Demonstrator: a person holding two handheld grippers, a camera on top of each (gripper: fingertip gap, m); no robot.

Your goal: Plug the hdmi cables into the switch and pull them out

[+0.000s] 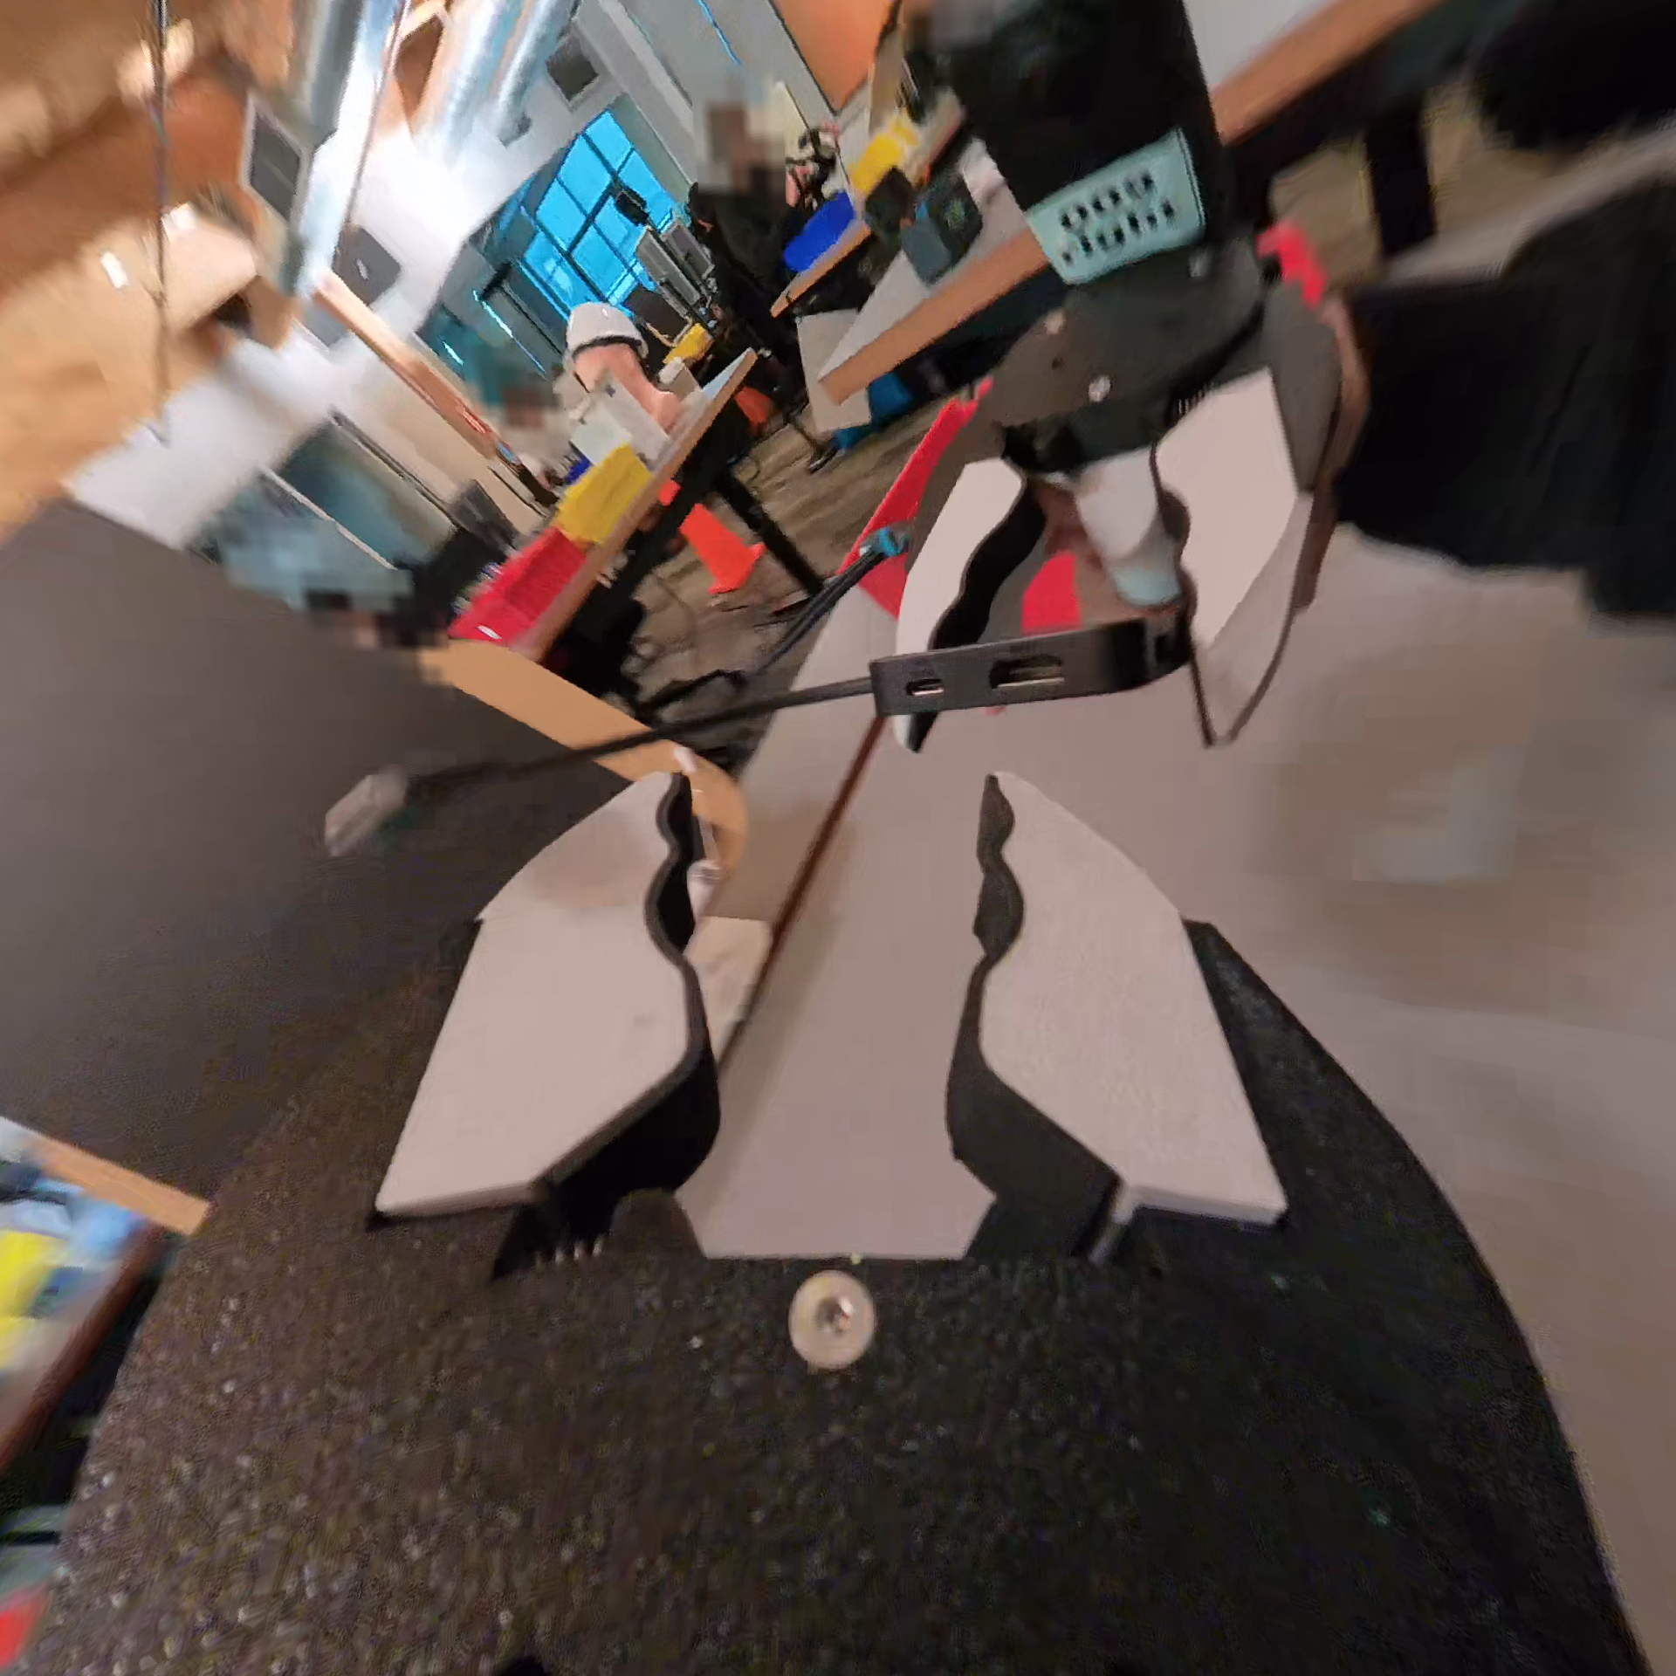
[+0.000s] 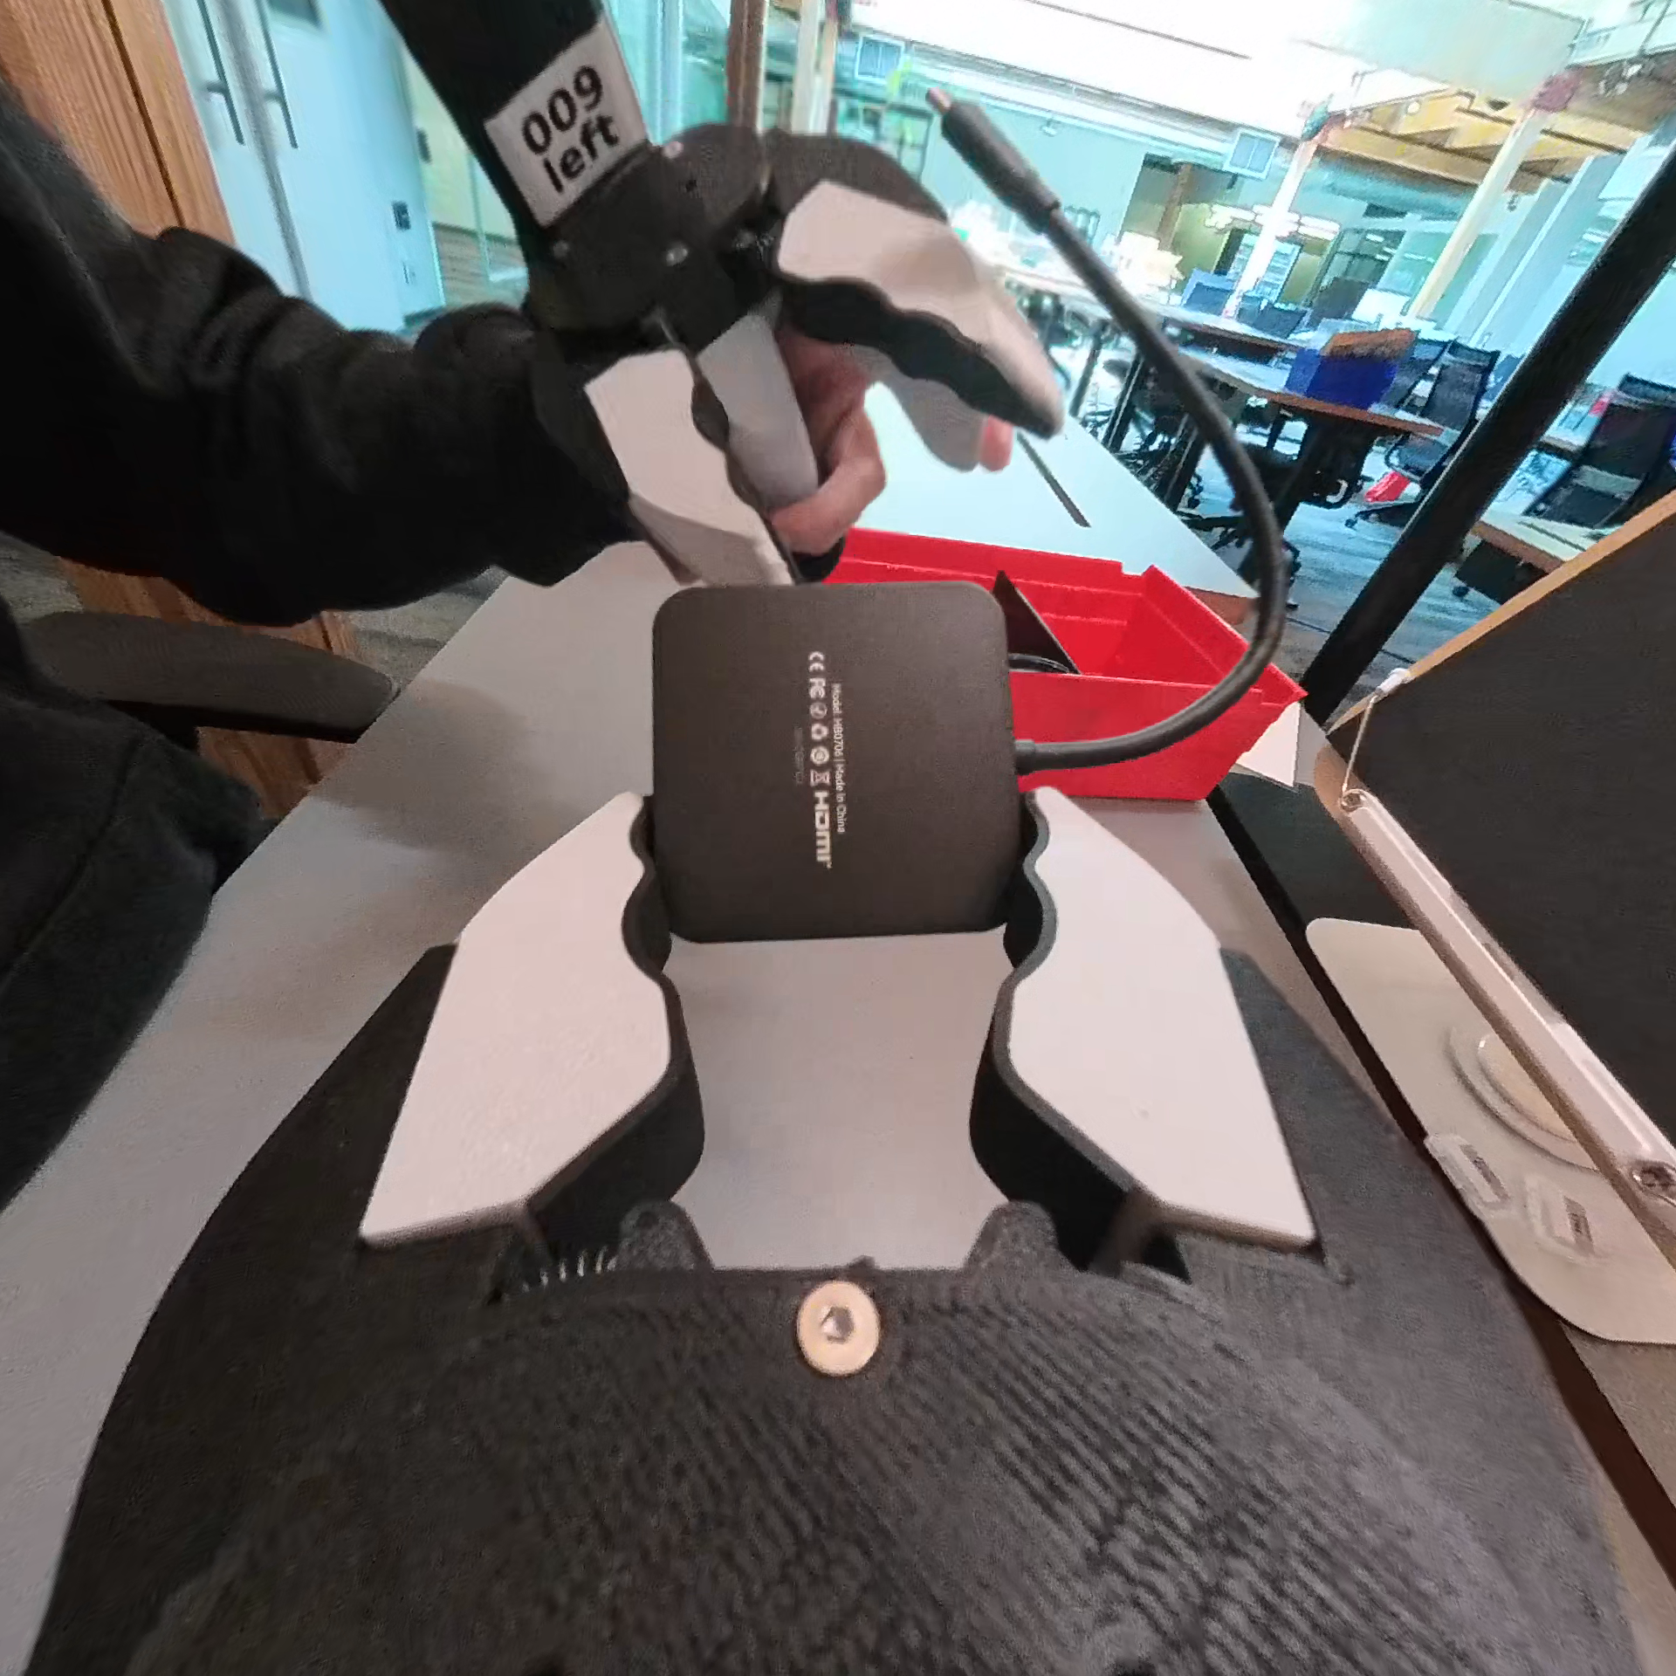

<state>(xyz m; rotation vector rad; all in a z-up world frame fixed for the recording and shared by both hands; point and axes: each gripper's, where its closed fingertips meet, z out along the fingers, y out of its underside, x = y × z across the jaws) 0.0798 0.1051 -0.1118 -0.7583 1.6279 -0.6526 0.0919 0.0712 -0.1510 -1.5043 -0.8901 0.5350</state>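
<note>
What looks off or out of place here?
The switch is clamped in the right gripper and held off the table, label side up. Its attached cable arcs loose into the air, plug free. The left gripper is open and empty.

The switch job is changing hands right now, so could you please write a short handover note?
Right gripper: shut on the black switch, held above the grey table.
Left gripper: open, empty, facing the switch's ports.
The switch's own short cable curls up, free.
Red bin sits behind on the table.
Done: nothing visibly plugged; both visible ports empty.
Left: fetch HDMI cables, plug in, pull out.
</note>
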